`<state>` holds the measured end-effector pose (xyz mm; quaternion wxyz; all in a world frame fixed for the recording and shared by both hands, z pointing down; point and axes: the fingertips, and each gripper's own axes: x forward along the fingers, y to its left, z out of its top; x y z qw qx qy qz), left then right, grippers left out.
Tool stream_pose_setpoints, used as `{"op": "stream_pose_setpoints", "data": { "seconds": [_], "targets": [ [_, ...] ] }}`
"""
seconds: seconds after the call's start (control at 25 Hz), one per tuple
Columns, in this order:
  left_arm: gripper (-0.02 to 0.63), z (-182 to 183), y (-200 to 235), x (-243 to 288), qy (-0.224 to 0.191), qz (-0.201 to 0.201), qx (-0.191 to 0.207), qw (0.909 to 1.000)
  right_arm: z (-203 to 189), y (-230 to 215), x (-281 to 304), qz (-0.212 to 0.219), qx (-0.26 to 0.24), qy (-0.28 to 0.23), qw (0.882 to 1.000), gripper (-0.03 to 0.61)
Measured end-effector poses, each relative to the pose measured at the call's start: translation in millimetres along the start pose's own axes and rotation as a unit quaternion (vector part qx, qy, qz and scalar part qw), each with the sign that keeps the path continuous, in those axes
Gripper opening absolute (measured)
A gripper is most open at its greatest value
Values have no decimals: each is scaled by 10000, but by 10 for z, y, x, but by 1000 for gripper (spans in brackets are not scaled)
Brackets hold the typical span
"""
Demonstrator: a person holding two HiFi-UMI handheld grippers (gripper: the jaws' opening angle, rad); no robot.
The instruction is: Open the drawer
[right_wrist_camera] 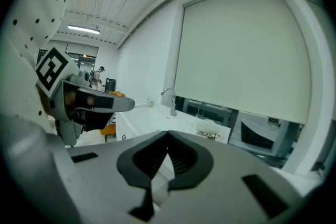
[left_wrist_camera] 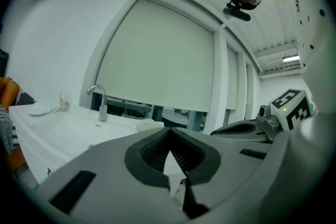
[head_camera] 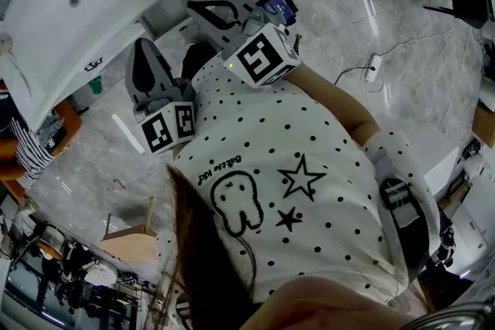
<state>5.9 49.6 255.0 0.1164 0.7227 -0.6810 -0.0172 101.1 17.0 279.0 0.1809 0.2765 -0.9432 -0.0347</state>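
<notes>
both grippers shut and empty, near the sink vanity
left gripper [left_wrist_camera: 169, 136] and right gripper [right_wrist_camera: 168, 136] face the sink vanity [right_wrist_camera: 144, 122]; the drawer front [right_wrist_camera: 122, 127] below its basin looks rigid and smooth, so probably hook the small dark pull [right_wrist_camera: 124, 137].

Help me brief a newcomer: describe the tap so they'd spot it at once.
In the left gripper view, find the big pale blind; a white counter runs below its left corner. The tap stands on it, the only curved chrome piece, right of a small clear cup.
</notes>
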Motion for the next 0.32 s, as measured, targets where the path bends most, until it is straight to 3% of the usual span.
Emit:
{"op": "stream_pose_setpoints", "data": {
  "seconds": [0.32],
  "targets": [
    [3,-29,-8,-11,-24,171,-36,9998,-27,16,36,224,-146,25,9996,12]
  ]
}}
